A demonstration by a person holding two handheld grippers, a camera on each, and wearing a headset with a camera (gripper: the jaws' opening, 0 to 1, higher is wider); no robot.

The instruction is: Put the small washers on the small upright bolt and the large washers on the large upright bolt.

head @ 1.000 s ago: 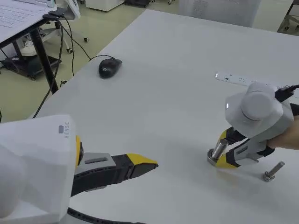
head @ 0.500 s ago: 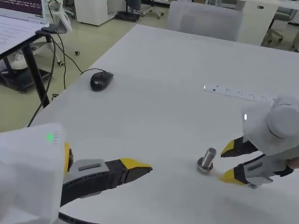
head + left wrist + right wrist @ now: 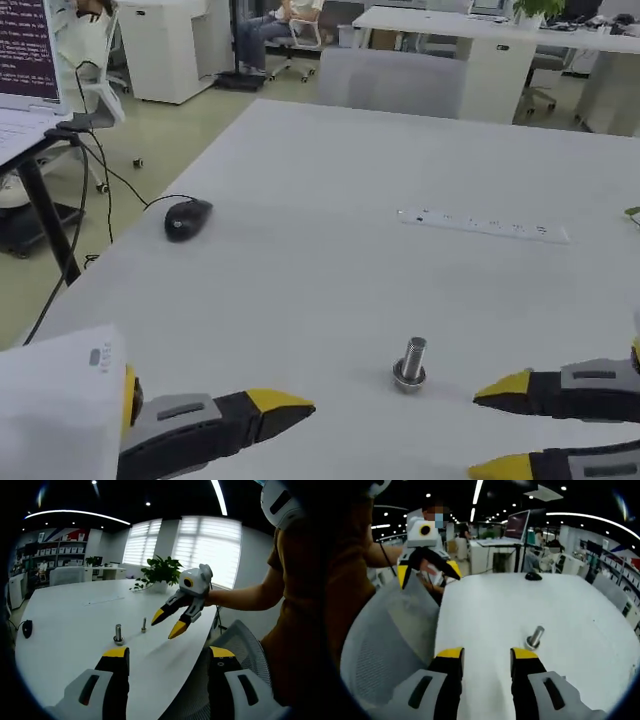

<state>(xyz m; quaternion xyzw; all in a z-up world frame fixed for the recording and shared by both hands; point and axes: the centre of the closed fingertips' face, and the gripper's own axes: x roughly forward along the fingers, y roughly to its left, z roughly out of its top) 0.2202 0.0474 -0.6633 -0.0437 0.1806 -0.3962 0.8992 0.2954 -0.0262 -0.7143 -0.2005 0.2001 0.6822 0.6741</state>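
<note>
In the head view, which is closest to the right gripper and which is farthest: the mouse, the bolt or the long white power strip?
Starting from the right gripper:
1. Bolt, standing just left of its tips.
2. Power strip, farther up the table, lying crosswise.
3. Mouse, far off to the left, near the table's edge.

Head view overhead; opposed gripper views; shared bolt

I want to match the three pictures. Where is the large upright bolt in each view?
Head view: the large upright bolt, low, right of centre.
Left gripper view: the bolt, left of centre, above one jaw tip.
Right gripper view: the bolt, right of centre, above one jaw tip.
Shared landmark: the black mouse.
</note>
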